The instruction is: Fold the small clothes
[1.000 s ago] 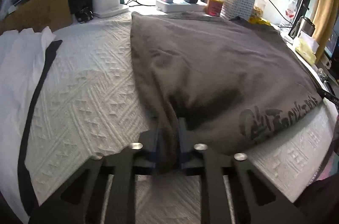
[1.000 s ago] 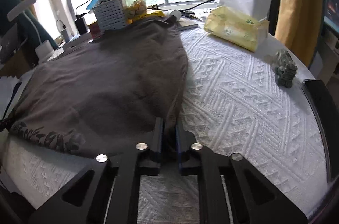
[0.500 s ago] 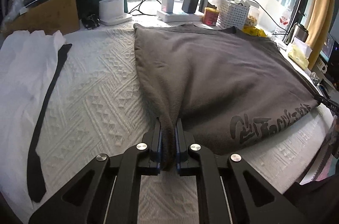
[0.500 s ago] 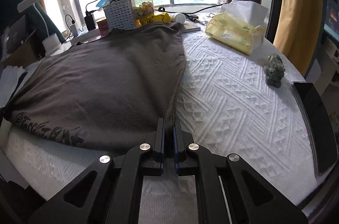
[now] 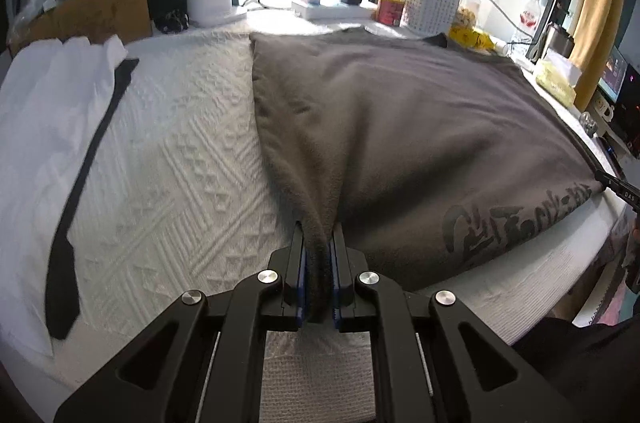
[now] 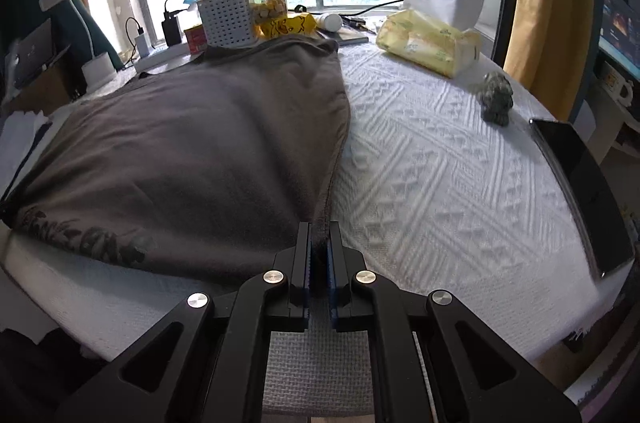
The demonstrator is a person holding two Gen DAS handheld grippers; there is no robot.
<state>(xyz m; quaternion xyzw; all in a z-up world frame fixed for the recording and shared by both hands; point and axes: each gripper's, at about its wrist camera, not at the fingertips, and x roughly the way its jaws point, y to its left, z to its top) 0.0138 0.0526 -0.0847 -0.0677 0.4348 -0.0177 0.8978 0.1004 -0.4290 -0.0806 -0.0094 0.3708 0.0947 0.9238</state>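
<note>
A grey garment with dark lettering near its front hem lies spread over the white textured cloth on the table. My left gripper is shut on the garment's near left corner, and the fabric bunches up between its pads. In the right wrist view the same grey garment stretches away to the left. My right gripper is shut on its near right corner. The cloth hangs taut between the two pinched corners, slightly lifted off the table.
A white shirt with a black tie lies at the left. Along the back stand chargers, a red can and a white basket. A tissue pack, a small green figure and a dark phone sit at the right.
Both grippers have drawn back toward the table's near edge with the corners still pinched, pulling the garment along and stretching it flatter.
</note>
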